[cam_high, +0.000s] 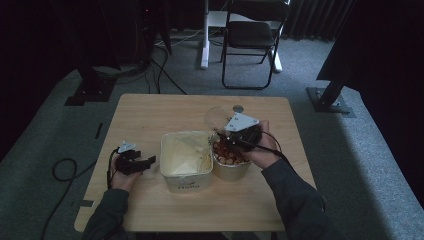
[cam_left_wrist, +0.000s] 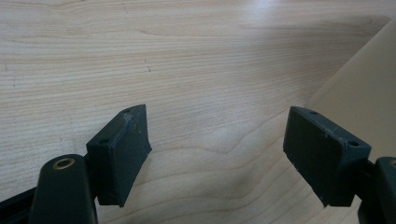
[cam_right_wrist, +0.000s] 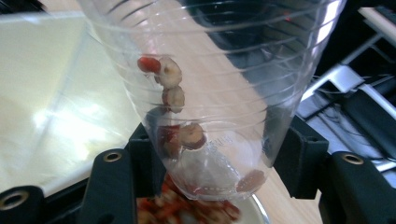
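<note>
The right tool (cam_right_wrist: 212, 163) clamps a clear plastic cup (cam_right_wrist: 210, 84) near its base, one black pad on each side of the ribbed wall. In the high view this cup (cam_high: 218, 119) lies tipped over, above the round paper bowl (cam_high: 231, 167) that sits on the wooden bench (cam_high: 150, 112), with the right tool (cam_high: 239, 134) and its grey three-cornered plate over the bowl's rim. A few reddish-brown dried fruit pieces (cam_right_wrist: 173, 93) cling to the inside of the cup; the bowl already holds a heap of the same red and tan pieces.

Judging by this, the step in hand is scooping or tipping fruit between cup and bowl; which way I cannot tell. The next move likely calls for a steady hold and a slow roll of the wrist, since the thin cup wall flexes easily and the stuck pieces may drop late.

Just to the left of the bowl, touching or nearly so, stands a square cream-coloured paper tub (cam_high: 186, 160) with rounded corners and a pale, creased lining inside.

The left tool (cam_high: 135, 162) rests low over the bench, left of the tub and apart from it, its jaws partly spread with nothing between them. The left gripper view shows bare pale woodgrain between its matte black pads (cam_left_wrist: 123, 154) and the tub's cream wall (cam_left_wrist: 364, 102) at the right edge
</note>
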